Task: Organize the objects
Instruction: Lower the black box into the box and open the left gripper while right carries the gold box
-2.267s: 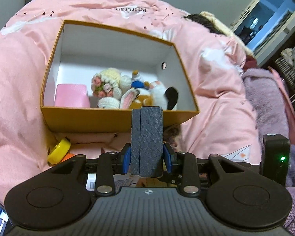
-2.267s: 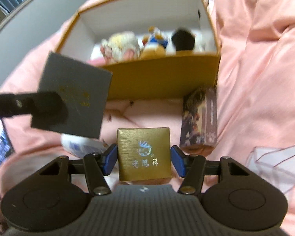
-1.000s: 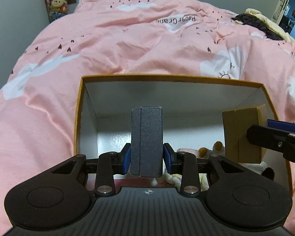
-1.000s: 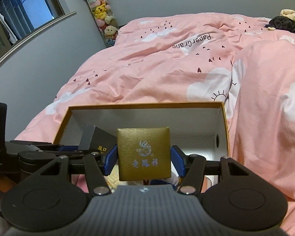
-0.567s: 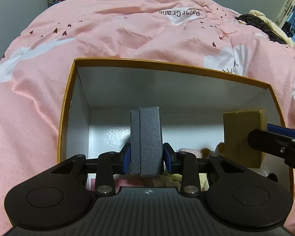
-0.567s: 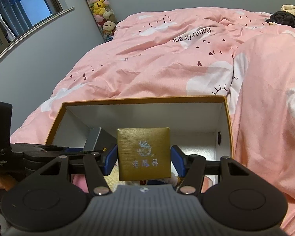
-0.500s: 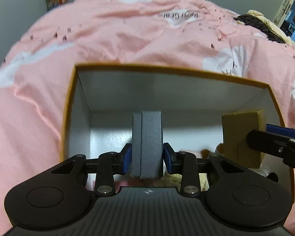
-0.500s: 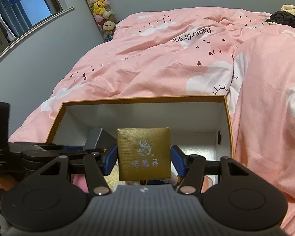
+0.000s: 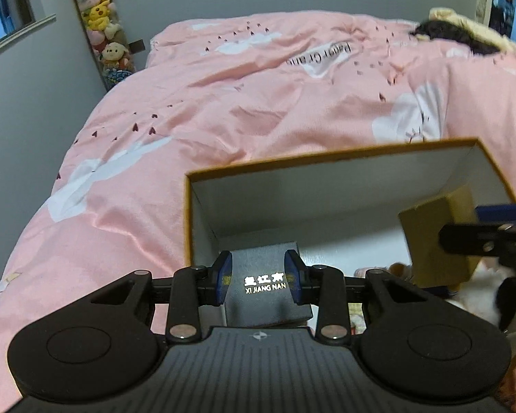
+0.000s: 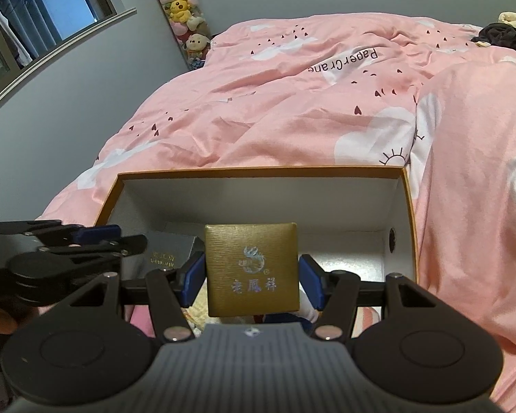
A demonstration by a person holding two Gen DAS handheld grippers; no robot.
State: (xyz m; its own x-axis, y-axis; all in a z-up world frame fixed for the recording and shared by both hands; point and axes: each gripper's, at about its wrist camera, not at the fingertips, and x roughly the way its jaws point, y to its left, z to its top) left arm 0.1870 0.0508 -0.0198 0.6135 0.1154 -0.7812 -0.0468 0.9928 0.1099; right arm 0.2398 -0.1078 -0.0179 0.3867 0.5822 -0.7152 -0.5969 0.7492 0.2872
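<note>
placing step, both hands over the open orange box (image 10: 409,206) on the bed: left gripper (image 9: 258,275) fingers clamp the grey case (image 9: 263,289), right gripper (image 10: 251,275) fingers clamp the gold case (image 10: 251,268) — next, lower each inside, then release.

The grey box (image 9: 263,284) tipped over between the left gripper's (image 9: 258,277) pads, so its lettered face turned up. It sank lower inside the cardboard box (image 9: 326,161), against that box's left wall.
</note>
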